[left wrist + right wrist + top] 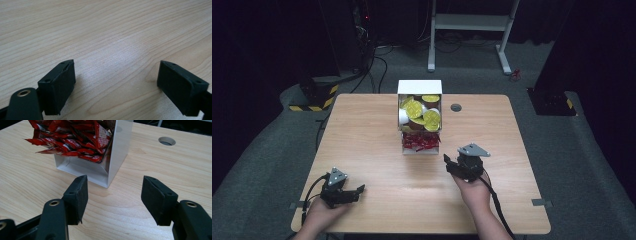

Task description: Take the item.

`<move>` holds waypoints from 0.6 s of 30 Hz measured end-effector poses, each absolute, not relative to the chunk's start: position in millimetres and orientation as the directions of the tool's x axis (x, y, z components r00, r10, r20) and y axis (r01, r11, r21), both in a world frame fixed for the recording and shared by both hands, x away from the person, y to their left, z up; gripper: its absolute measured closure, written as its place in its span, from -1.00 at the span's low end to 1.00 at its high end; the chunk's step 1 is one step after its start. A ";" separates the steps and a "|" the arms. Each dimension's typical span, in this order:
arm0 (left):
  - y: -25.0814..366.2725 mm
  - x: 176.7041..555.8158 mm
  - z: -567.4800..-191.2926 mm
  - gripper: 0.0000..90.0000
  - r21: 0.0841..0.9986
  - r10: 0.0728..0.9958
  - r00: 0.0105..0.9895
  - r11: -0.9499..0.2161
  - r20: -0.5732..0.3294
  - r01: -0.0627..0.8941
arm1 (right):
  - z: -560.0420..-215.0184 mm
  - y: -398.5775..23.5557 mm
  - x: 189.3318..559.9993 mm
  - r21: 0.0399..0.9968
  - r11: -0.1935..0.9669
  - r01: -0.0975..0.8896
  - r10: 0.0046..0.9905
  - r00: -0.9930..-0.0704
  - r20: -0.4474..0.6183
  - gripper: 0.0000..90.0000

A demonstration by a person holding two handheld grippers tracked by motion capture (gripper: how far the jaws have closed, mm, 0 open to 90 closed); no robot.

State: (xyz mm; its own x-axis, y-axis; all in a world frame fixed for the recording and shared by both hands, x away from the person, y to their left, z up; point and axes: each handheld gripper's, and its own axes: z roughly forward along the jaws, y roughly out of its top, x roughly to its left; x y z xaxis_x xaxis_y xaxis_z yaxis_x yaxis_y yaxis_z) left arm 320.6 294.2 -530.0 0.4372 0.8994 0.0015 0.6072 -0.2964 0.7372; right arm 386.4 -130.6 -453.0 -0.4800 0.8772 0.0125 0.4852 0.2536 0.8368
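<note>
The right gripper (113, 200) has its jaws parted with only bare wood between them, holding and touching nothing. Just ahead of its tips stands a white box (117, 152), its lower shelf piled with red sachets (72, 140); in the high view its upper shelf holds yellow-lidded cups (419, 111). The left gripper (116, 87) rests low over the wooden table (372, 130), jaws wide apart and empty, well away from the box, near the front left corner.
</note>
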 end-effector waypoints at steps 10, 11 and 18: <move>293.7 320.4 -530.2 -0.66 0.737 0.900 0.435 -0.292 -0.003 0.610 | -445.1 -126.0 389.8 0.844 0.250 0.475 0.873 -0.487 0.015 -0.11; 293.8 320.4 -530.2 -0.66 0.737 0.900 0.436 -0.292 -0.003 0.610 | -444.2 -126.2 389.9 0.846 0.249 0.471 0.873 -0.487 0.014 -0.09; 294.4 321.5 -529.8 -0.66 0.735 0.896 0.444 -0.306 0.008 0.605 | -439.1 -124.3 393.5 0.851 0.240 0.466 0.875 -0.483 0.018 -0.04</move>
State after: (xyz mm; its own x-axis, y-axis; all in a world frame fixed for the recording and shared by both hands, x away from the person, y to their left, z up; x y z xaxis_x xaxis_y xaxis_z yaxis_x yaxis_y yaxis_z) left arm 321.5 294.4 -529.8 0.4436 0.8962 0.0078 0.6050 -0.3059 0.7351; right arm 393.5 -124.3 -439.1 -0.4831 0.8754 0.0180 0.4664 0.2398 0.8515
